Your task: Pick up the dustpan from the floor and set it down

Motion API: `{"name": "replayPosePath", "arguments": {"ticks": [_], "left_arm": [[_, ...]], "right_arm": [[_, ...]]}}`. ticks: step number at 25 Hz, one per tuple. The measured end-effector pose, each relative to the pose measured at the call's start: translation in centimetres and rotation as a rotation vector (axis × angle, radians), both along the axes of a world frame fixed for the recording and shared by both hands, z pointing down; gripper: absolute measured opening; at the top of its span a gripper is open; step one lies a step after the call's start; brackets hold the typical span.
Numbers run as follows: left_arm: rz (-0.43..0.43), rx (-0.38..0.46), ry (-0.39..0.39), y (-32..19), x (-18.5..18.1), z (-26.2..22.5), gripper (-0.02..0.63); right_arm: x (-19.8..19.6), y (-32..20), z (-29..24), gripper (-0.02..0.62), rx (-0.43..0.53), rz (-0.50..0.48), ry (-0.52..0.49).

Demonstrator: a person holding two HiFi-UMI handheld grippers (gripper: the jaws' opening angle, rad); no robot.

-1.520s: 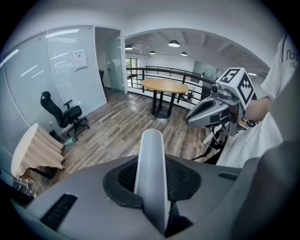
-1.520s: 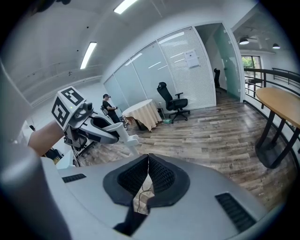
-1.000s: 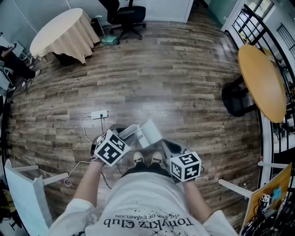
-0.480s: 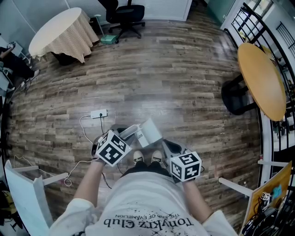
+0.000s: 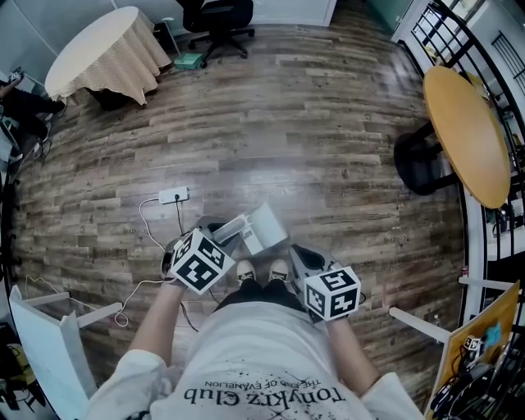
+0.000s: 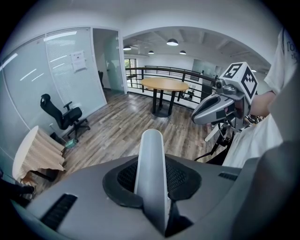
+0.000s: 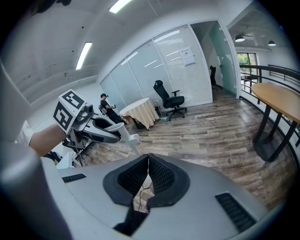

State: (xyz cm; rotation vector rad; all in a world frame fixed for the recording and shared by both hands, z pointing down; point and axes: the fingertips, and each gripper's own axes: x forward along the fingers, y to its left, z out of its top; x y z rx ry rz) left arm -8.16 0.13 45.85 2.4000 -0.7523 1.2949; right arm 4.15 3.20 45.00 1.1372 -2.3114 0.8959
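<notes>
The dustpan [image 5: 264,227] is pale grey, with a tube handle [image 5: 230,229], and hangs just in front of my shoes in the head view. My left gripper [image 5: 218,239] is shut on that handle. In the left gripper view the handle [image 6: 151,178] stands upright between the dark pads. My right gripper [image 5: 300,259] sits beside it at the right, shut with nothing in it; its tips meet in the right gripper view [image 7: 148,157]. The right gripper view also shows the left gripper [image 7: 96,127] with the dustpan handle [image 7: 127,138] sticking out.
A white power strip [image 5: 173,195] and its cable lie on the wood floor left of the dustpan. A cloth-covered round table [image 5: 102,53] and office chair [image 5: 217,16] stand far back. A round wooden table [image 5: 466,135] and railing are at the right.
</notes>
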Motion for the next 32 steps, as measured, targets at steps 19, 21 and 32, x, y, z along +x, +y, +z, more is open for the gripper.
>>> {"name": "replayPosePath", "arguments": {"ticks": [19, 21, 32], "left_arm": [[0.016, -0.006, -0.017, -2.5, 1.2, 4.4, 0.109], [0.015, -0.010, -0.017, -3.0, 1.3, 4.8, 0.109], [0.046, -0.019, -0.030, -4.8, 2.8, 8.4, 0.109]], "right_arm": [[1.5, -2.3, 2.6, 0.026, -0.048, 0.015, 0.001], [1.6, -2.7, 2.8, 0.026, -0.052, 0.014, 0.001], [2.1, -4.5, 4.0, 0.026, -0.078, 0.025, 0.002]]}}
